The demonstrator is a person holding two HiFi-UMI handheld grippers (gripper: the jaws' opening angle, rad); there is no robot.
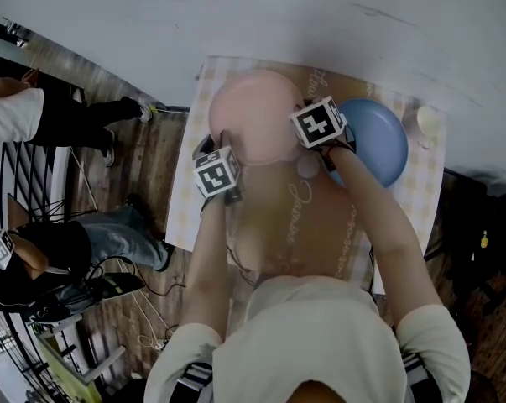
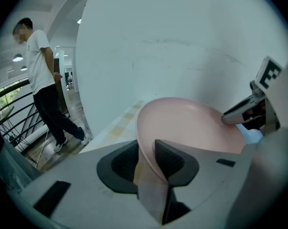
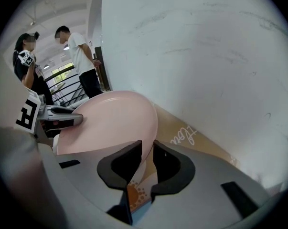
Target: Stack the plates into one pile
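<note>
A large pink plate (image 1: 254, 114) lies on the patterned tablecloth (image 1: 315, 225), with a blue plate (image 1: 378, 141) just right of it. My left gripper (image 1: 222, 141) is shut on the pink plate's left rim, and my right gripper (image 1: 301, 138) is shut on its right rim. In the left gripper view the pink plate (image 2: 191, 128) tilts up from between the left gripper's (image 2: 146, 154) pads, and the right gripper (image 2: 243, 111) clamps the far side. In the right gripper view the pink plate (image 3: 110, 120) rim sits between the right gripper's (image 3: 147, 157) pads, opposite the left gripper (image 3: 62, 118).
A small pale dish (image 1: 308, 165) lies near the pink plate's front edge. A small white object (image 1: 427, 122) stands at the table's far right. A white wall (image 1: 336, 15) runs right behind the table. People (image 1: 34, 112) stand on the wooden floor at the left, by a railing.
</note>
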